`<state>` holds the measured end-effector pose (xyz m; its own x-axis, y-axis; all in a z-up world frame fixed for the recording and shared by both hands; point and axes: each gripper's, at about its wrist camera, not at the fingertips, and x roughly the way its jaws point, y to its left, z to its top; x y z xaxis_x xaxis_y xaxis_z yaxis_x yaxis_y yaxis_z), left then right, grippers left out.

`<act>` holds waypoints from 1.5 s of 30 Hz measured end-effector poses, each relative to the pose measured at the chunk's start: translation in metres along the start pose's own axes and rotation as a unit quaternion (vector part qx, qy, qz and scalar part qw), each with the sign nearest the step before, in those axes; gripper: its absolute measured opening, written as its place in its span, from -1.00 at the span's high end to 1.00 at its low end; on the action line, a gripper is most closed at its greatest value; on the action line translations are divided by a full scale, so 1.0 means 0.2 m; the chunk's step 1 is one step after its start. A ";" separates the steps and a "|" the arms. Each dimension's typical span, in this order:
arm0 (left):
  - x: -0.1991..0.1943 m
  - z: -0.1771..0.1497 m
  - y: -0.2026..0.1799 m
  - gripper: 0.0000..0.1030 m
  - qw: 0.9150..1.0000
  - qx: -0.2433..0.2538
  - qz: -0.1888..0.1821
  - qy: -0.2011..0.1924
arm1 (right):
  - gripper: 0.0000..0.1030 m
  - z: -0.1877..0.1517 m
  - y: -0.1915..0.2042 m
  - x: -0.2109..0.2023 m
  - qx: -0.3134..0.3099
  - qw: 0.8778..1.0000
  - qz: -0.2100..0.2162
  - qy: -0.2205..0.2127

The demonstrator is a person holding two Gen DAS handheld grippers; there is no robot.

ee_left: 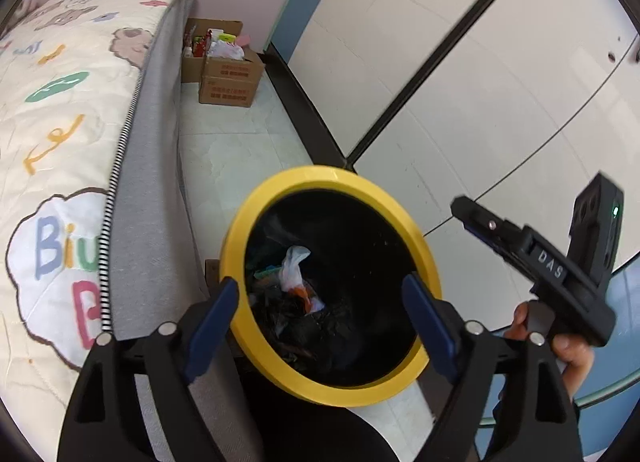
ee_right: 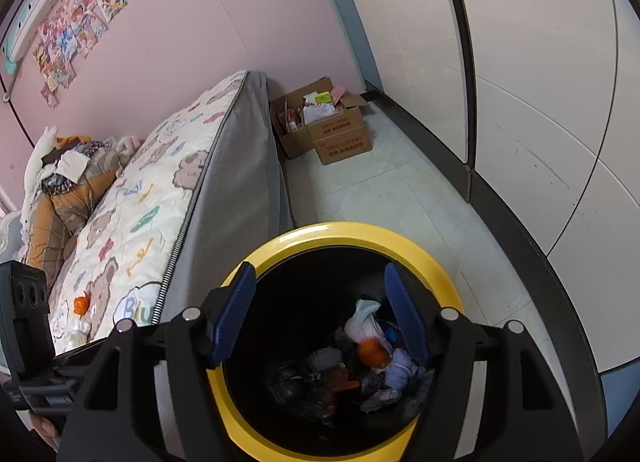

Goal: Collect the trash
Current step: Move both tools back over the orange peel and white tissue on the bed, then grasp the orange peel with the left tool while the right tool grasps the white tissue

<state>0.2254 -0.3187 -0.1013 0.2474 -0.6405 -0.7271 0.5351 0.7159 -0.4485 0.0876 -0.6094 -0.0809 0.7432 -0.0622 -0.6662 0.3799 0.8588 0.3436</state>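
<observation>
A round bin with a yellow rim [ee_left: 320, 177] and a black liner stands on the floor beside the bed. My left gripper [ee_left: 320, 286] hangs open over its mouth, with nothing between its blue pads. Inside lie a white wad [ee_left: 294, 266] and dark scraps. My right gripper [ee_right: 320, 274] is also open above the bin [ee_right: 340, 232], clear of the white wad [ee_right: 364, 322] and orange piece [ee_right: 374, 354] below it. In the left wrist view the right gripper [ee_left: 480, 225] shows side-on, held by a hand [ee_left: 572, 350]. An orange scrap [ee_right: 81, 305] and a white crumpled piece [ee_right: 78, 336] lie on the bed.
The mattress [ee_right: 224, 181] with its patterned cover runs along the bin's left. Open cardboard boxes [ee_right: 336, 129] full of items stand at the far wall. White wardrobe doors [ee_right: 540, 101] with a dark plinth line the right. Clothes and plush toys [ee_right: 68, 177] are piled at the bed's head.
</observation>
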 end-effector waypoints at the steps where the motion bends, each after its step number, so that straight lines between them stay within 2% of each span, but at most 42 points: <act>1: -0.02 0.00 0.01 -0.64 1.000 -0.002 0.003 -0.005 | -0.31 0.00 0.00 -0.01 0.001 1.000 0.003 -0.002; 9: -0.24 0.02 0.20 -0.73 0.997 -0.022 0.049 -0.049 | -0.41 -0.05 0.14 -0.06 -0.015 0.999 0.047 -0.005; 16: -0.46 0.01 0.44 -0.74 0.991 -0.066 0.081 -0.079 | -0.44 -0.09 0.43 -0.05 -0.061 0.994 0.087 0.004; 24: -0.66 -0.01 0.69 -0.74 0.982 -0.093 0.123 -0.106 | -0.48 -0.16 0.78 -0.05 -0.112 0.985 0.131 0.019; 34: -0.94 -0.04 1.06 -0.74 0.963 -0.136 0.187 -0.140 | -0.56 -0.30 1.18 0.04 -0.163 0.968 0.182 0.053; 45: -1.07 -0.07 1.48 -0.74 0.944 -0.172 0.244 -0.138 | -0.64 -0.54 1.65 0.20 -0.243 0.937 0.231 0.101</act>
<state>0.3194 0.0333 -0.0859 0.6233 -0.2256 -0.7487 0.0215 0.9621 -0.2720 0.1825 -0.2742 -0.0663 0.6280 0.4288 -0.6494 -0.2893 0.9033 0.3167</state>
